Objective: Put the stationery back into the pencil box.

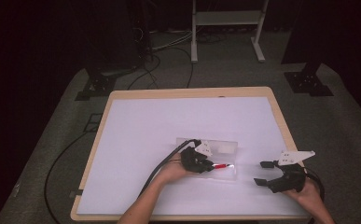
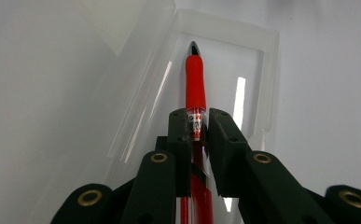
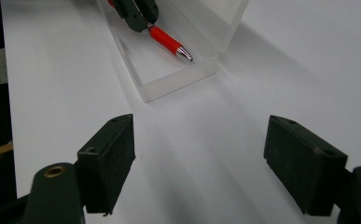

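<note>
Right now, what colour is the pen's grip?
Red, clearest in the left gripper view: pen.

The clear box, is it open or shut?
Open. The clear box has its lid tipped up behind it, and the left gripper holds the red pen inside the bottom part.

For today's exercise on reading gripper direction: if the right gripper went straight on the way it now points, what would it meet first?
Probably the clear plastic case: bare table lies ahead of the open right gripper, then the case's near end wall.
</note>
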